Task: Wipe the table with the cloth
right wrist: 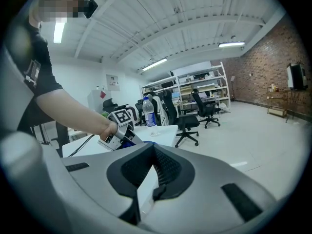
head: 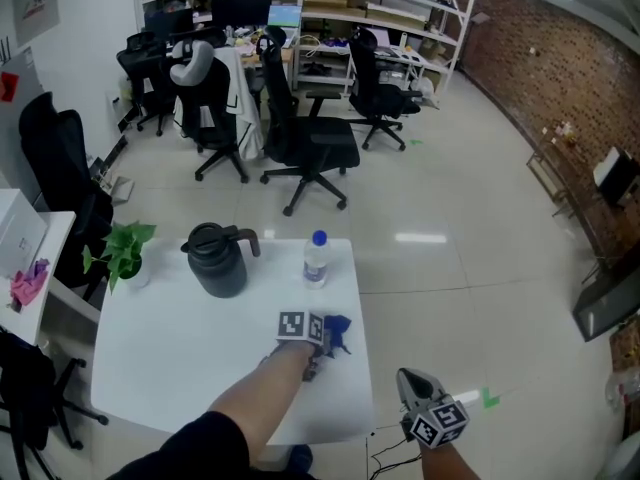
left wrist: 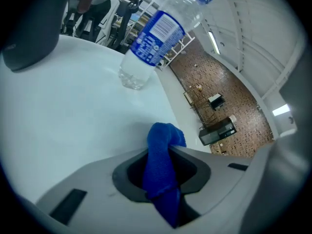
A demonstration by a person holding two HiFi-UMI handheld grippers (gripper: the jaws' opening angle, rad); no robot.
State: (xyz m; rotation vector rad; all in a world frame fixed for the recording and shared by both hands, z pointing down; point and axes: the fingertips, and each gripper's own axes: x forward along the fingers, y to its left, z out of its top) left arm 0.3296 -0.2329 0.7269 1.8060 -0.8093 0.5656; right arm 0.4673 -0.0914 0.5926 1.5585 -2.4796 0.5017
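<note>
From the head view the left gripper (head: 318,346) is hard to see, because its marker cube and the hand sit on top of it. Only a bit of the cloth (head: 337,330) pokes out at 2 o'clock from the cube. The left gripper view shows more: the jaws are squeezed tight on the cloth. The cloth stands up between the two dark pads. Its top bump sticks out past the jaw tips and its low end goes down out of sight between them. I cannot tell if the cloth touches the bench (head: 180,358). It is near the bench's right edge.

The jug (head: 218,260) is cut off in the left gripper view and shows only as a dark blur at 10 o'clock.

The right gripper (head: 415,388) is off the bench, over the floor, at 4 o'clock from the cloth. Its jaws are a little apart, with nothing between them.

The cloth is blue, soft and fuzzy, bunched into a long roll. The bench is white, flat and smooth. The bottle (head: 316,259) is clear plastic with a blue cap and blue label, at 12 o'clock from the cloth. The jug is round and dark grey with a handle, at 10 o'clock. A leafy green plant (head: 122,251) sits at the bench's 9 o'clock side.
</note>
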